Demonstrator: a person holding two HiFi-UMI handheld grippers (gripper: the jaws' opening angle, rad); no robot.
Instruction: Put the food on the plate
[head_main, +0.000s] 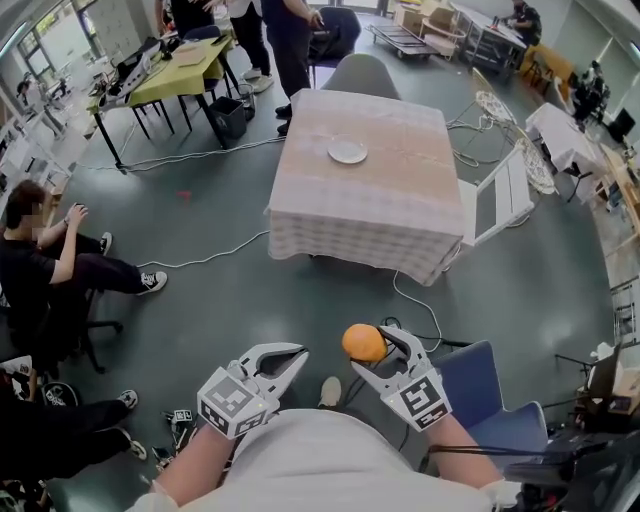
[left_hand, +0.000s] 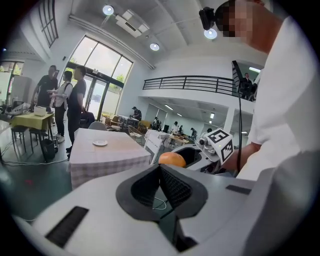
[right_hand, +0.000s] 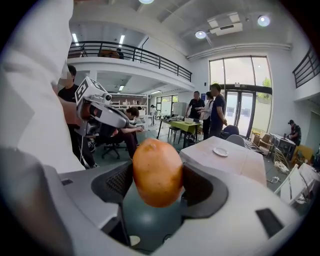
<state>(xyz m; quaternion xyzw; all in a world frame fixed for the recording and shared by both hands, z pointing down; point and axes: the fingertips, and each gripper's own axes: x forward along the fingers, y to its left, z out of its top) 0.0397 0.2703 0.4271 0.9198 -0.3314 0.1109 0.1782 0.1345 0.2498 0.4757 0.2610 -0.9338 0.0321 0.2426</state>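
wide grey hall floor (head_main: 220, 290) fills most of the head view, with people seated at the left and others standing by a green table far off. across the open floor stands the desk (head_main: 400, 215), draped in a pale checked cloth, with a grey chair (head_main: 360, 72) at its far edge. the white plate (head_main: 347, 152) sits alone in the far half of the desk, a little left of its middle, with nothing on it.

the food (head_main: 362, 340), a smooth orange oval, is nowhere near the plate. it is up in the air close to the person's body, clamped in the right gripper (head_main: 375, 350). in the right gripper view the food (right_hand: 156, 172) stands upright between the jaws, both pads pressing its sides, so the right gripper (right_hand: 157, 195) is closed on it across its narrower width. that grip looks secure enough for carrying. the wide spread of the jaws simply matches how thick the food is.

the left gripper (head_main: 298, 357) hangs beside it with its jaws together and nothing between them. it looks to be a spare hand here, kept low and out of the way.

by my reading the pick is done and the carry lies ahead: the person must cross to the desk's near edge and reach over to the plate. a blue chair (head_main: 480, 395) and a floor cable (head_main: 415, 300) lie near that path.
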